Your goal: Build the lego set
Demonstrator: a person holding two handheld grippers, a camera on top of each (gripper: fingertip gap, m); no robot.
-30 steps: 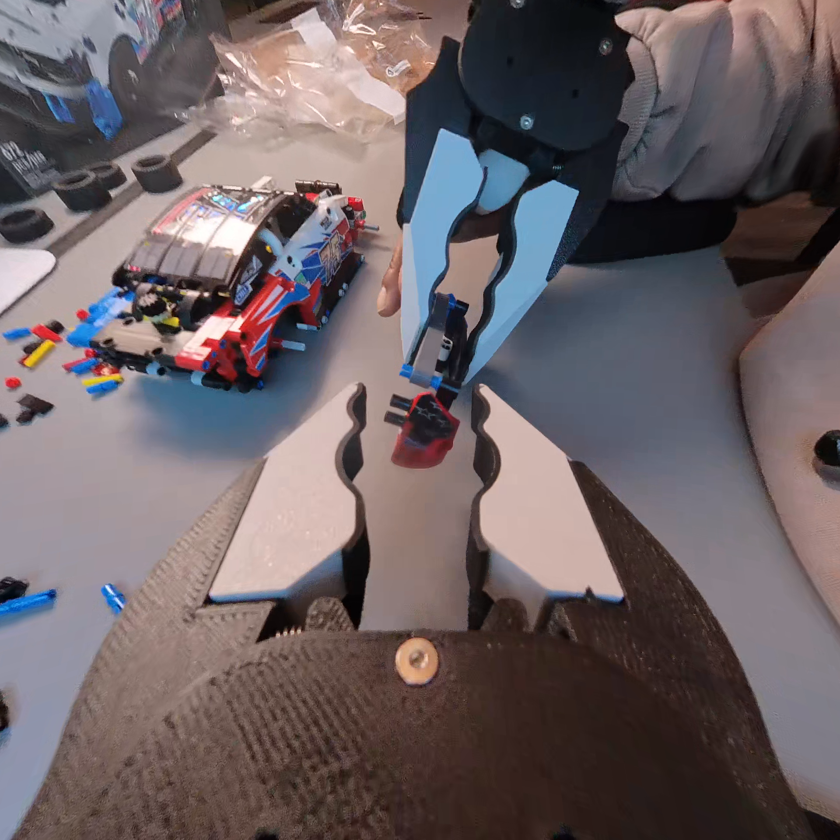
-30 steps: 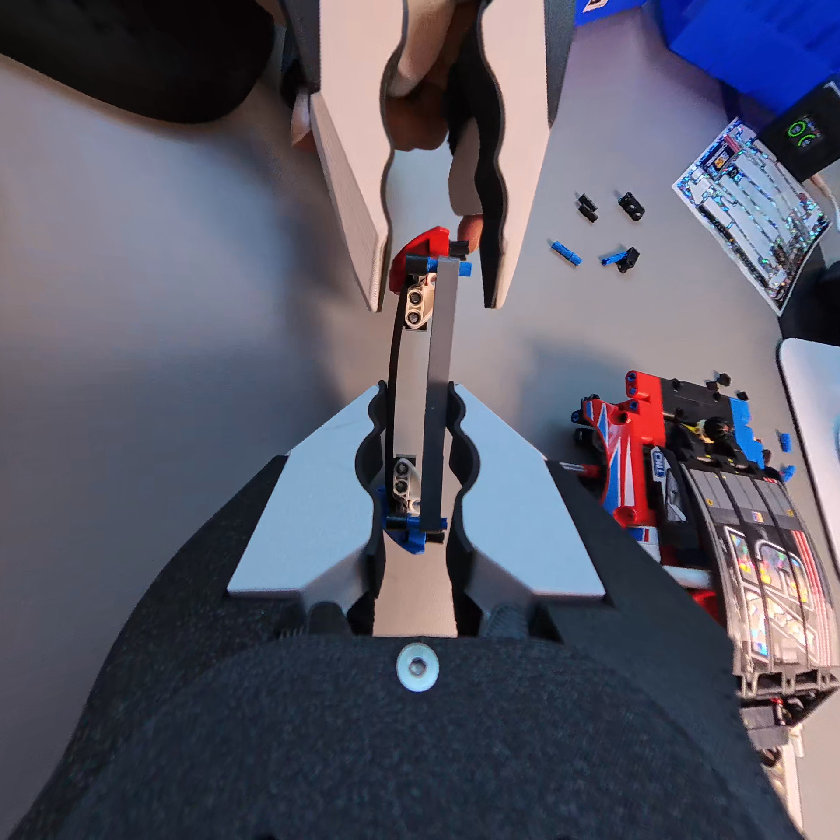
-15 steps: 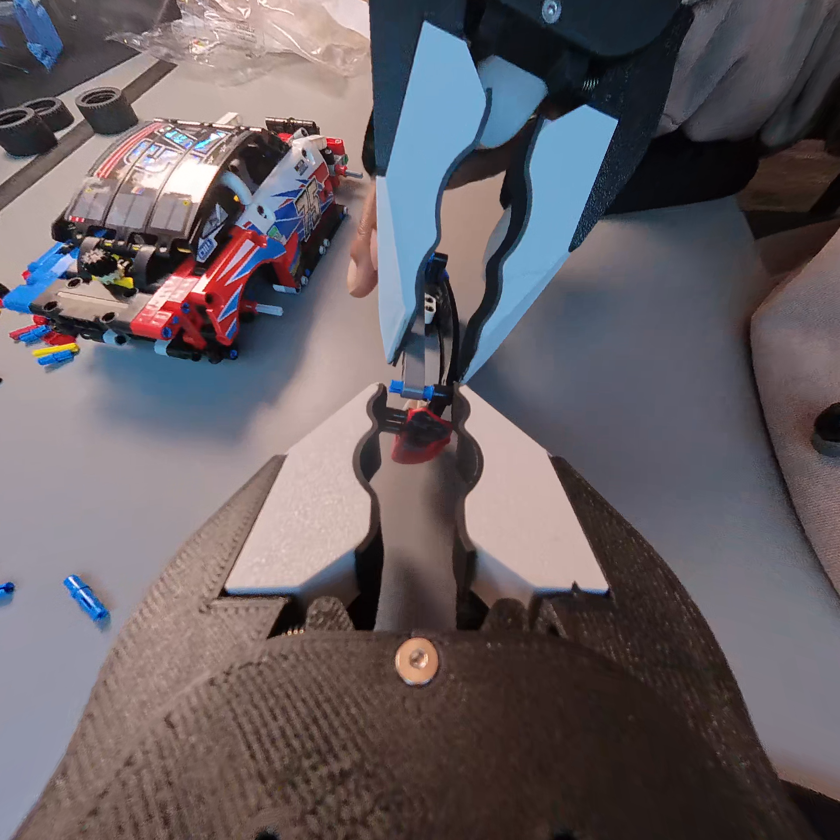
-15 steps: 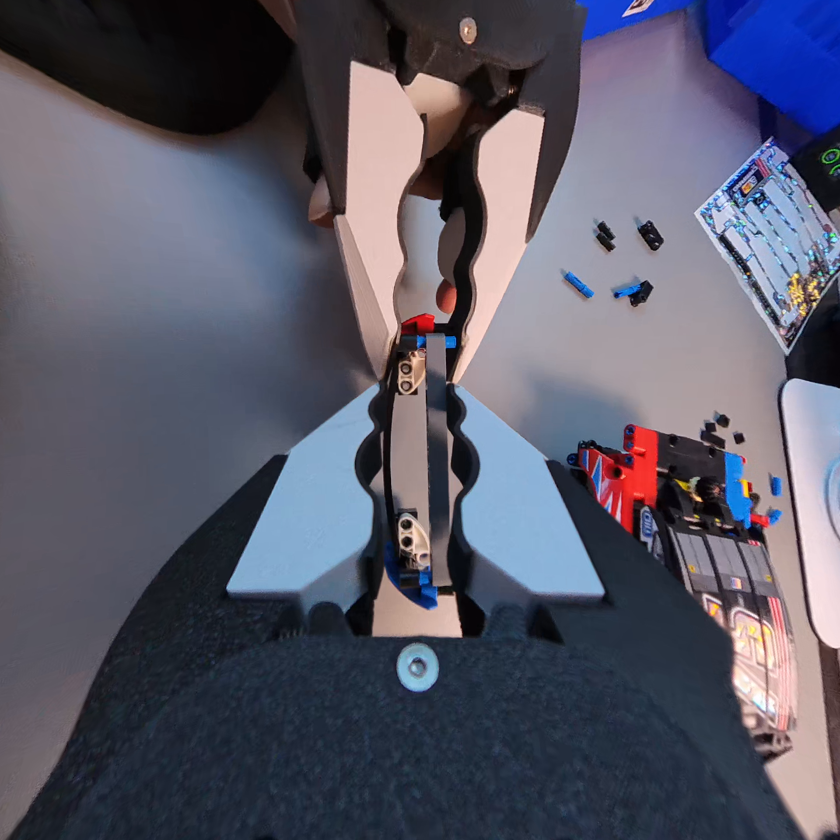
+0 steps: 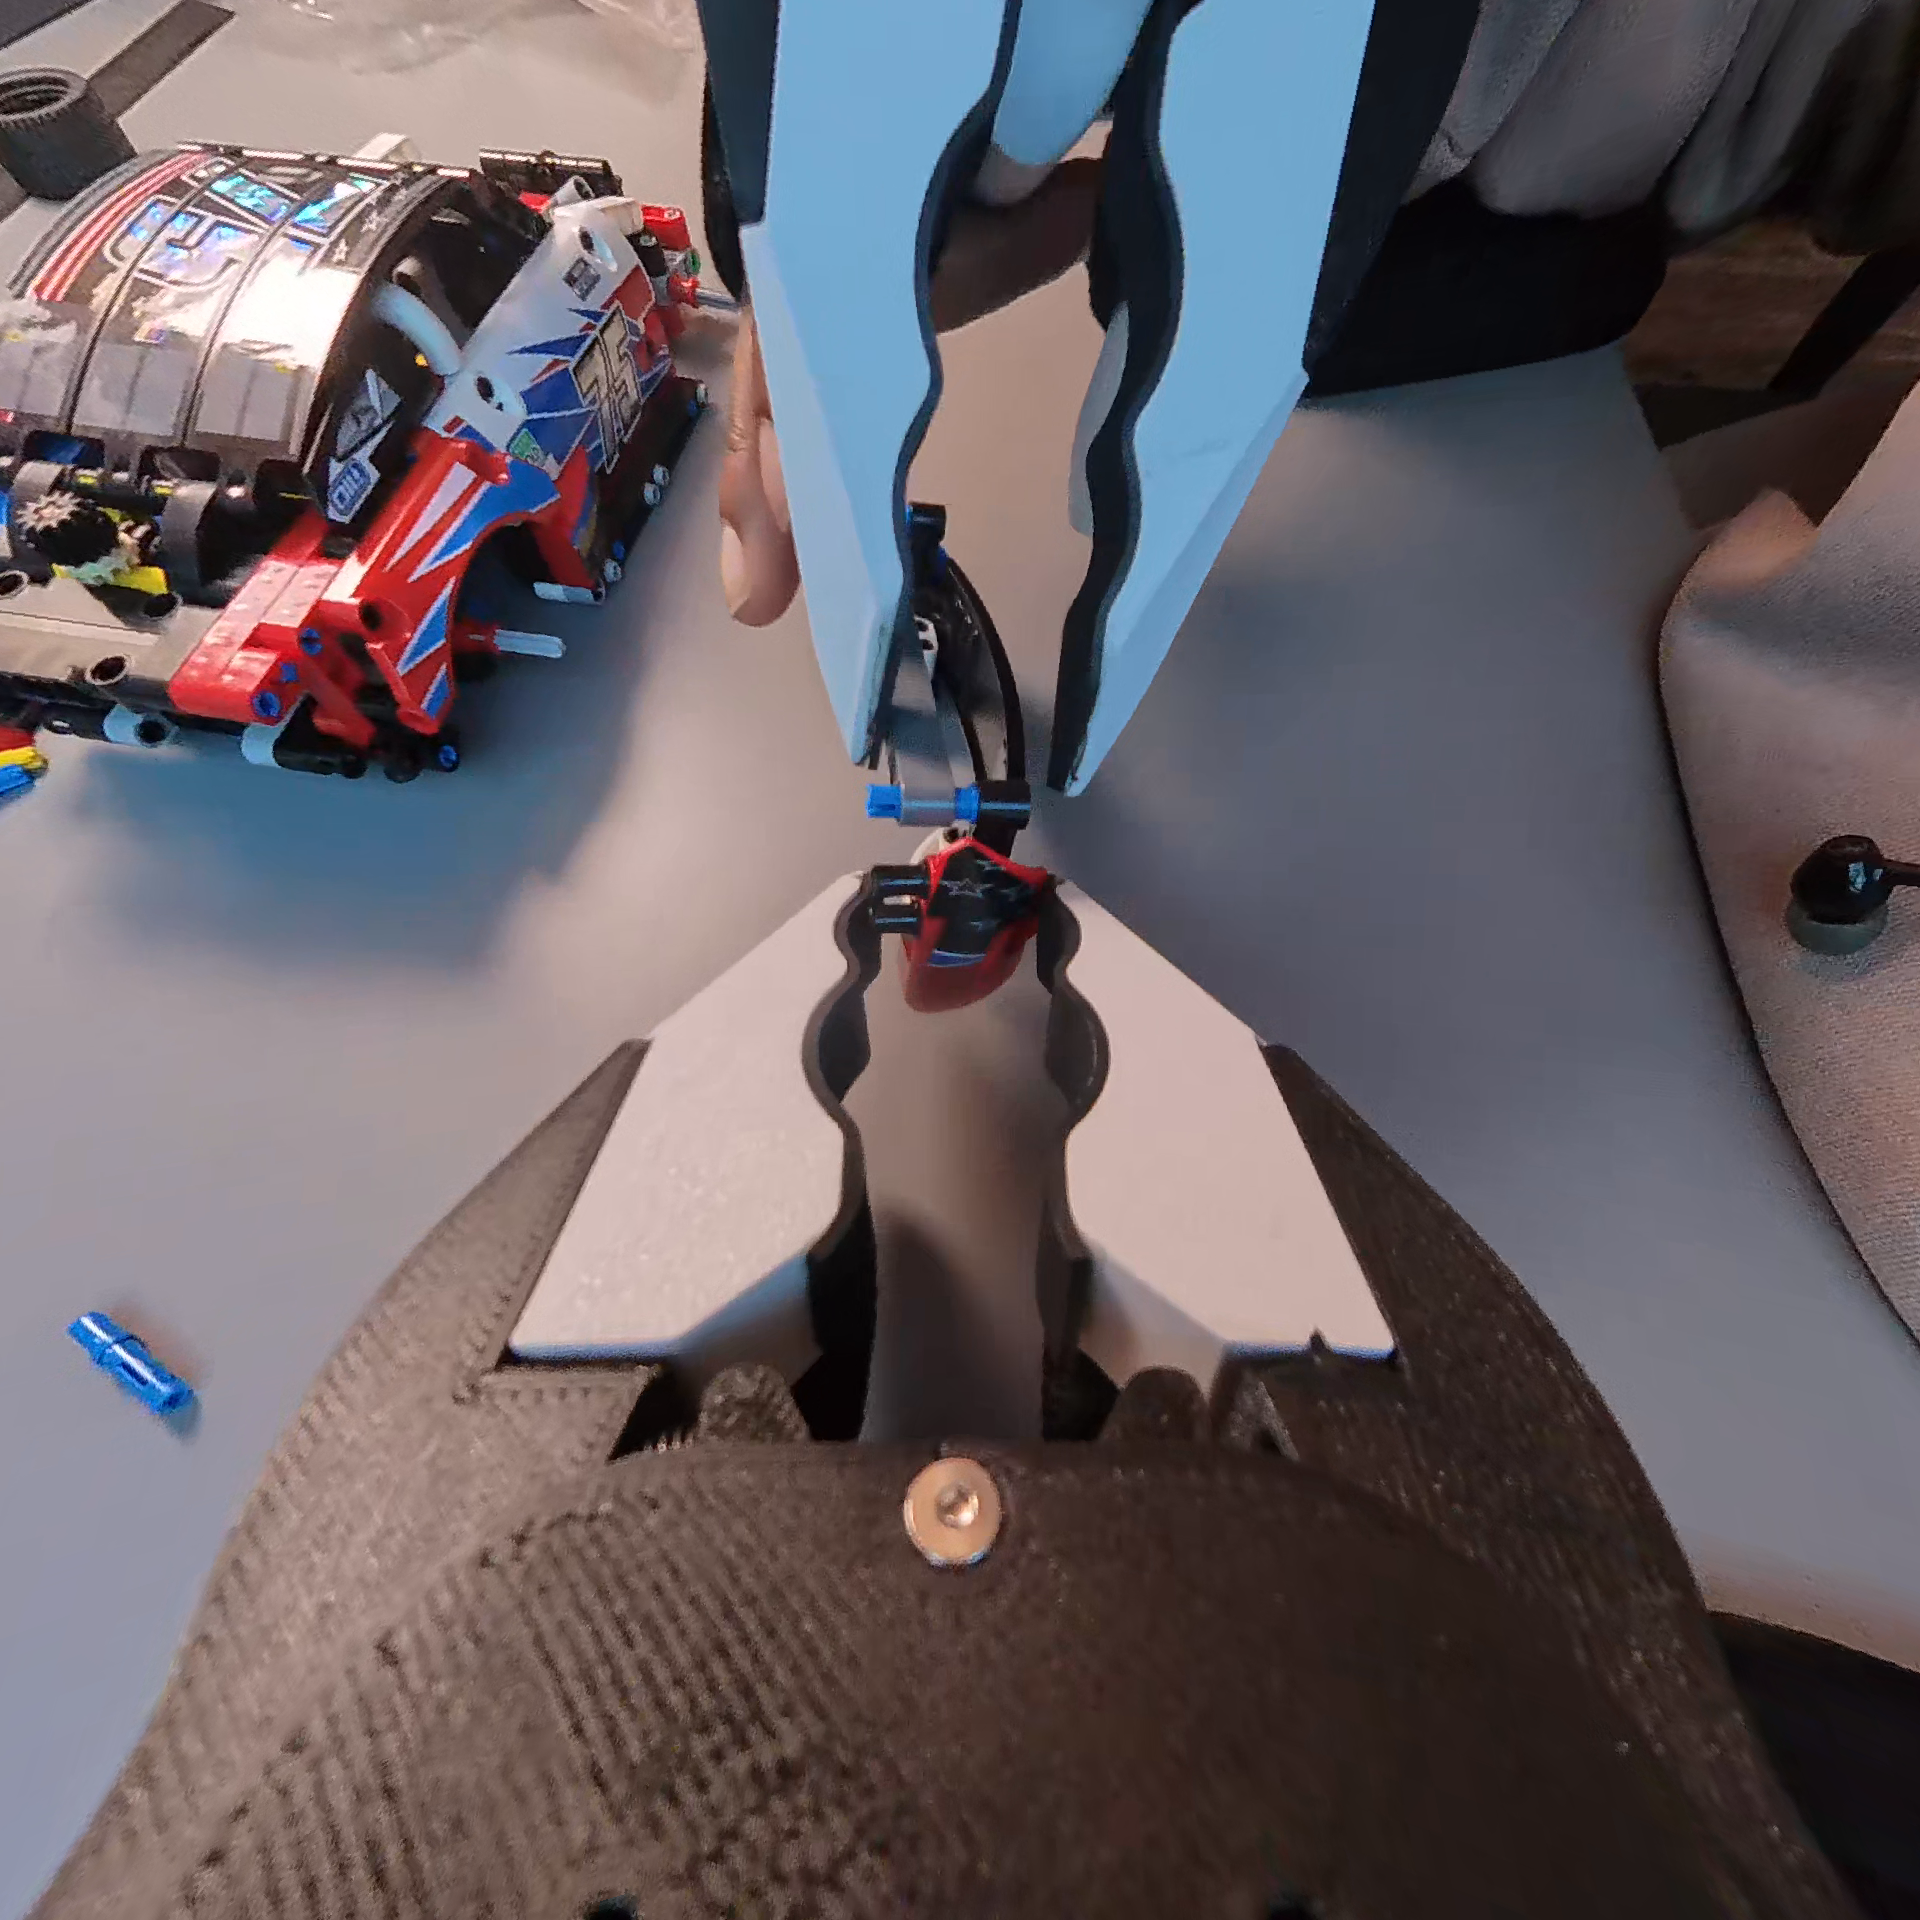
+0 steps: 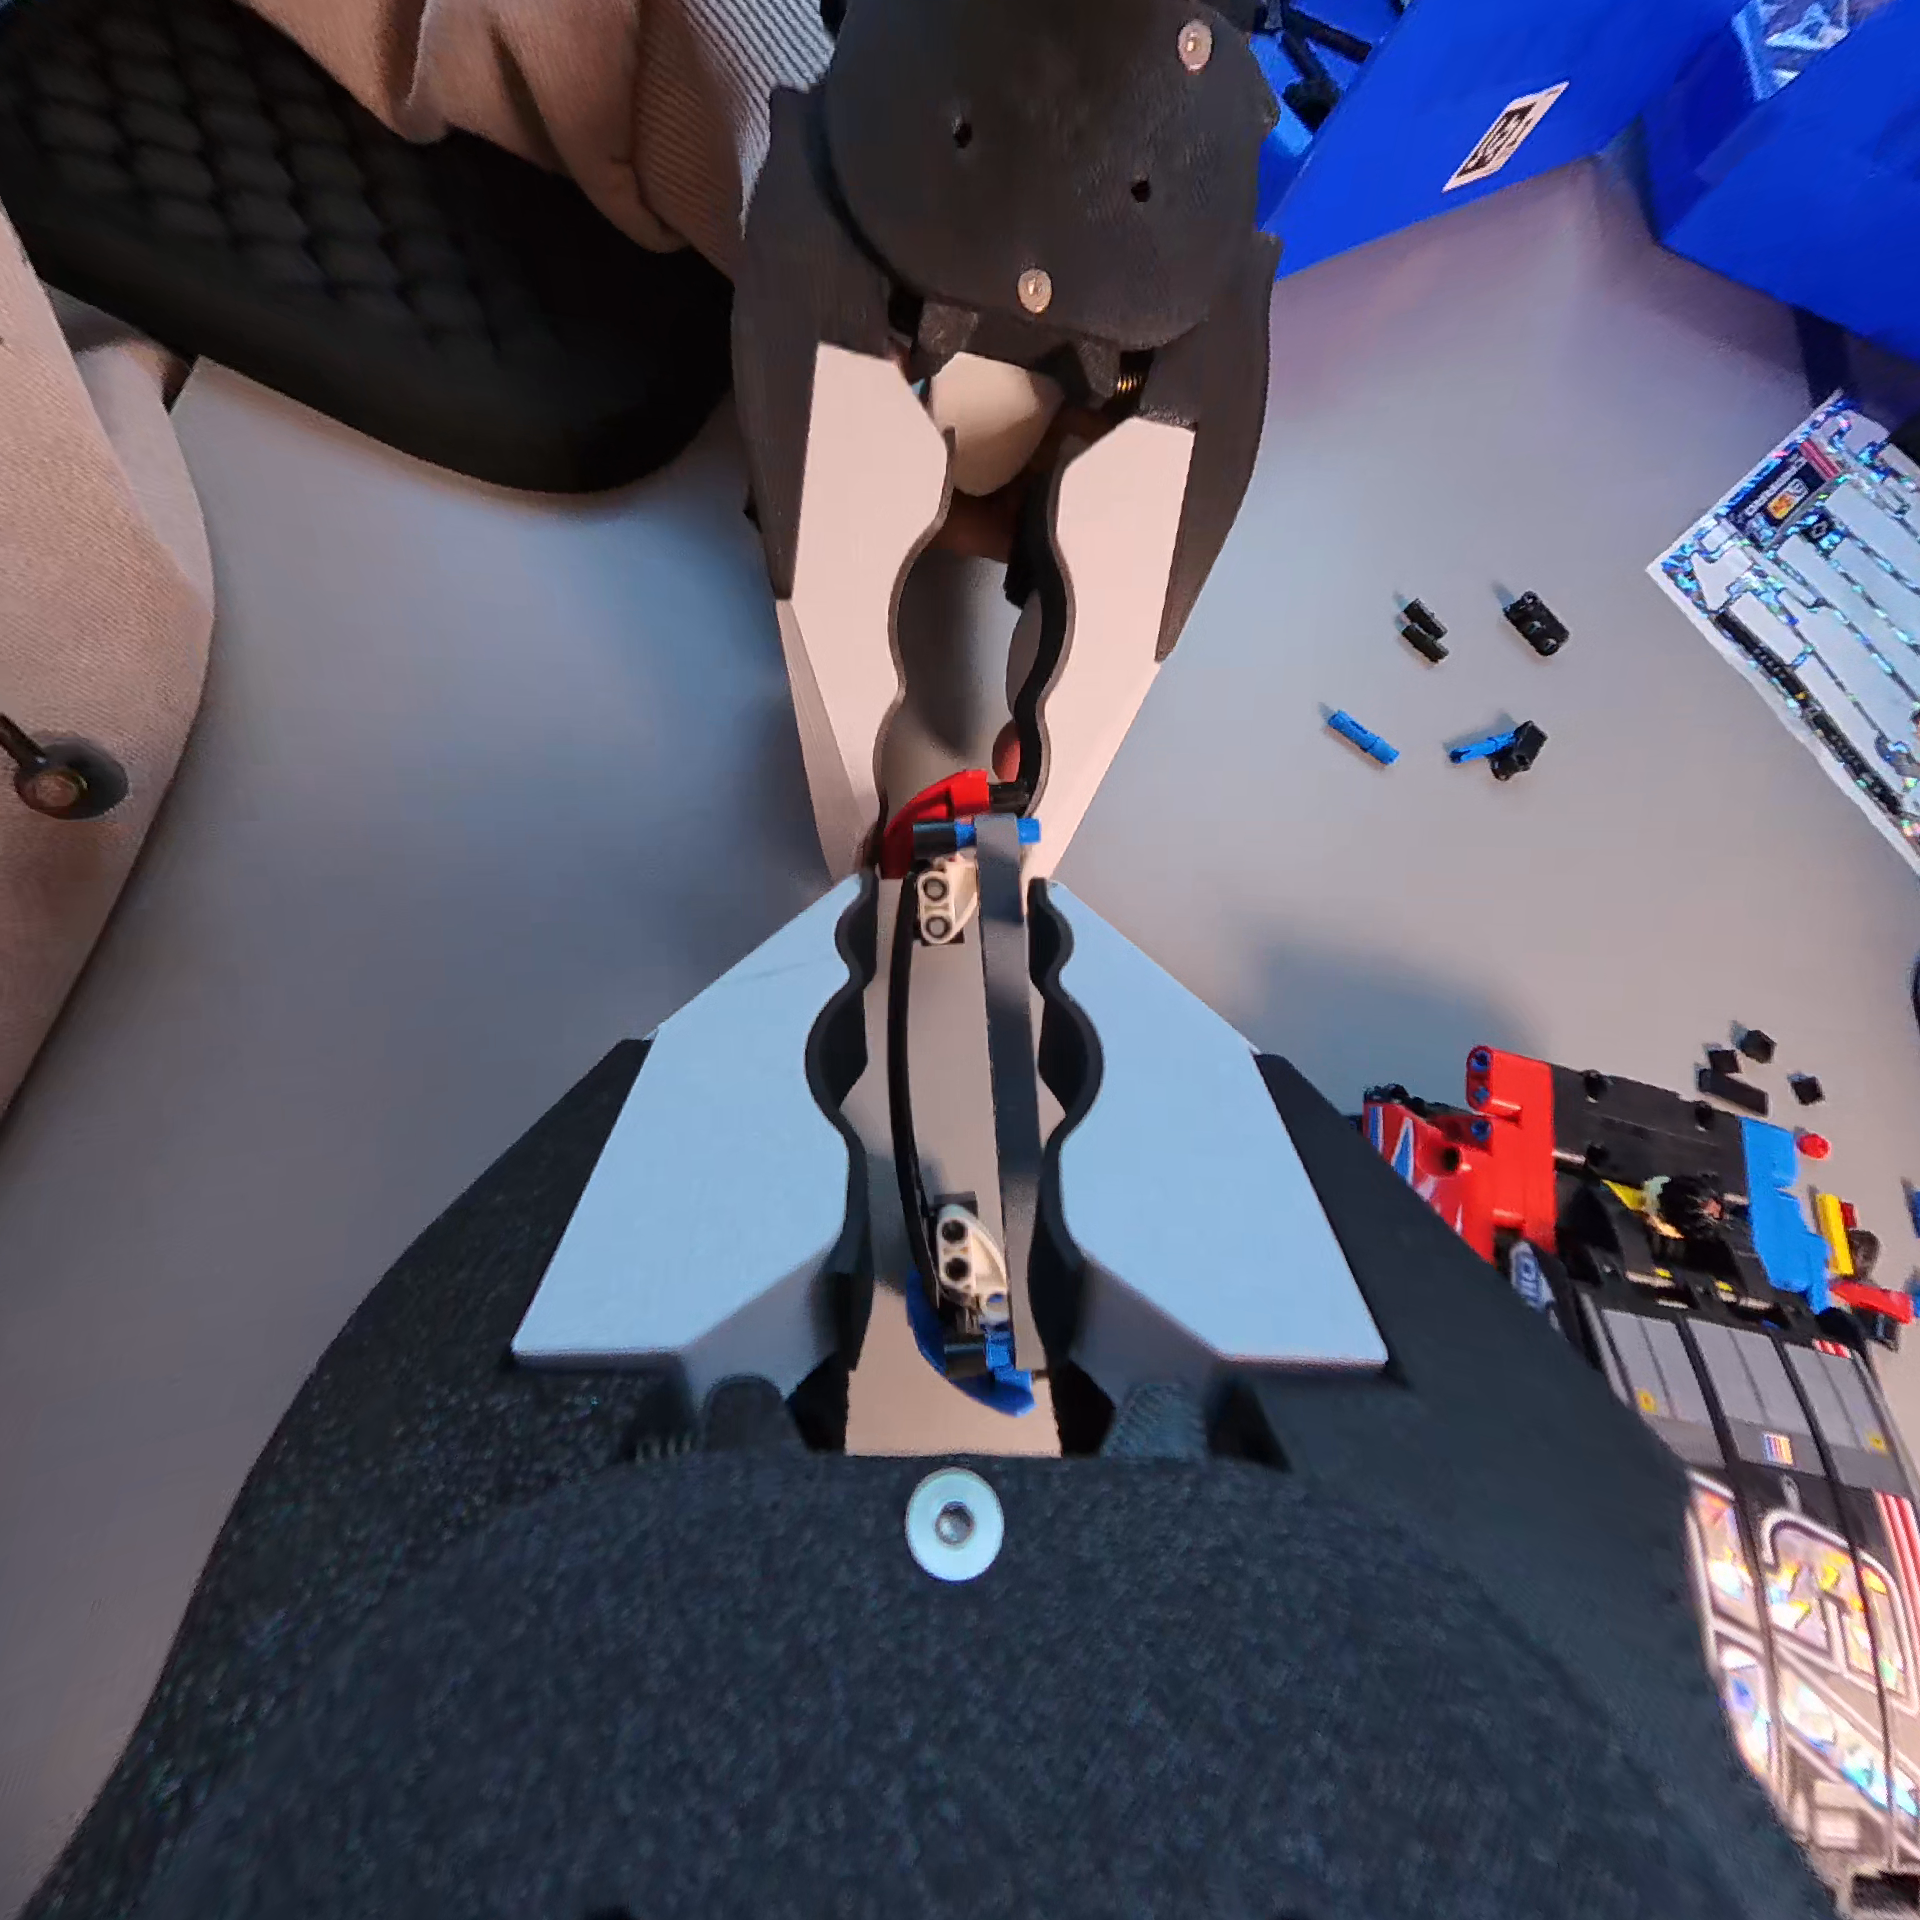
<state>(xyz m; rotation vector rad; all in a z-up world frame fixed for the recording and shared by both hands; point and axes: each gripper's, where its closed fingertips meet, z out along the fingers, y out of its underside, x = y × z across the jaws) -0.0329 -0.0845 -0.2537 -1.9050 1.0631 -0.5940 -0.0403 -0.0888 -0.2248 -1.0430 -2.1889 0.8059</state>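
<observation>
Red curved panel piece (image 5: 961, 930) with a dark starred sticker, sitting pinched between the tips of the left gripper (image 5: 956, 904); its black pin end is pointing toward the end of the long grey beam assembly (image 6: 982, 1060). The assembly, a slim grey beam with a thin black flexible rod bowed alongside it, two white connectors and blue pins, is lying lengthwise between the fingers of the right gripper (image 6: 951, 904), which are pressing in on it from both sides. Half a second ago the panel was sitting tight against the beam's blue-pinned end; in the left wrist view a small gap is now showing between them, while in the right wrist view the two are still overlapping, so contact cannot be told. A second ago the left gripper was standing wide and the panel was hanging free between its tips. Both grippers are showing pale smooth fingers with wavy black inner edges, mounted on coarse black bodies.

Beside the assembly, the partly built race car (image 5: 343, 488), red, white and blue with glossy stickers, is resting on the matte grey table (image 5: 416, 1039). A loose blue pin (image 5: 130, 1363) is lying nearer the left gripper; a foil sticker sheet (image 6: 1808, 592) and blue boxes (image 6: 1507, 114) are lying beyond the car.
</observation>
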